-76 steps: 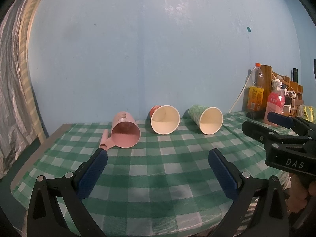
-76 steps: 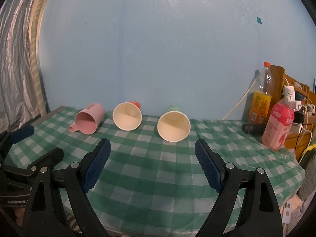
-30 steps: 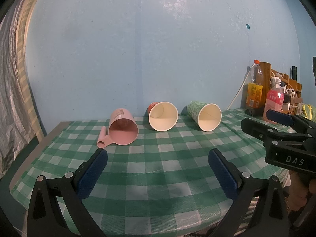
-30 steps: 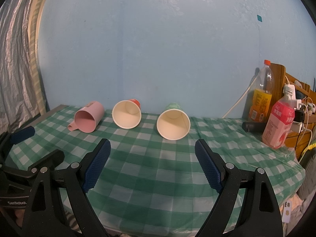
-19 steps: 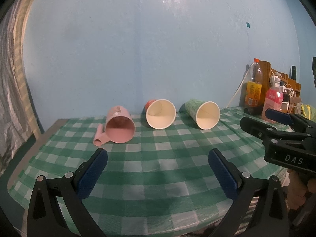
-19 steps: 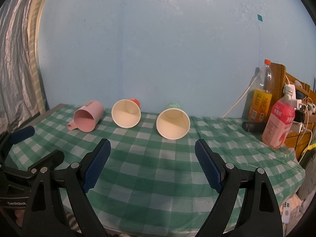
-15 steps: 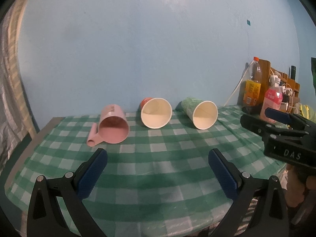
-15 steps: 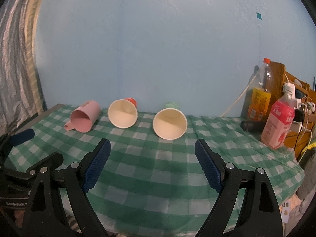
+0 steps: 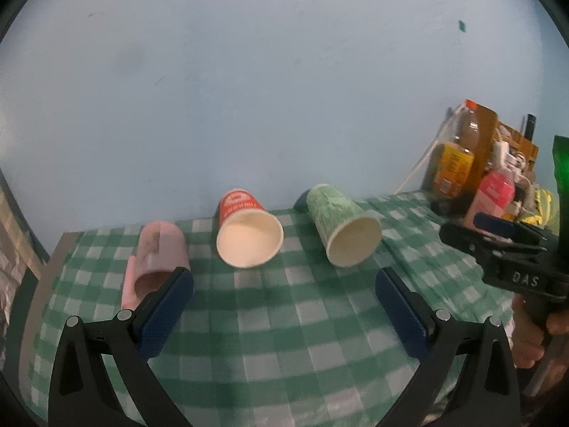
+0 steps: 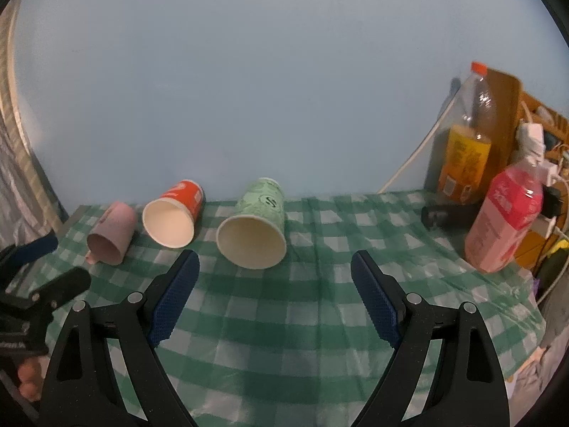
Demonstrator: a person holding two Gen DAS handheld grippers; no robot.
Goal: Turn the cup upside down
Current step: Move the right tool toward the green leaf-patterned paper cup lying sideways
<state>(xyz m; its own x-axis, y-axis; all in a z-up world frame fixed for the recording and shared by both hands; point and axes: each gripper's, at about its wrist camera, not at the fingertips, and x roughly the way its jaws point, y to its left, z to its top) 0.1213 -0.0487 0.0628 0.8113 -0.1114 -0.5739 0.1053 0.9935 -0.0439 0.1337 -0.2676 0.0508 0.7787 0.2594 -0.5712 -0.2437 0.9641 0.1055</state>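
Note:
Three cups lie on their sides on the green checked tablecloth (image 9: 270,320), mouths toward me: a pink handled cup (image 9: 156,256) at left, a red paper cup (image 9: 247,231) in the middle, a green paper cup (image 9: 343,229) at right. They also show in the right wrist view: the pink cup (image 10: 112,235), the red cup (image 10: 174,219), the green cup (image 10: 258,227). My left gripper (image 9: 284,299) is open and empty, its left finger just in front of the pink cup. My right gripper (image 10: 275,291) is open and empty, in front of the green cup.
An orange drink bottle (image 10: 469,146) and a pink bottle (image 10: 505,220) stand at the table's right end beside a wooden rack with cables. A blue wall runs close behind the cups. The table's left edge (image 9: 46,277) is near the pink cup.
Both grippers have moved forward toward the cups and tilted down, so the cups look larger and their sides show. Both stay open. The cups have not moved.

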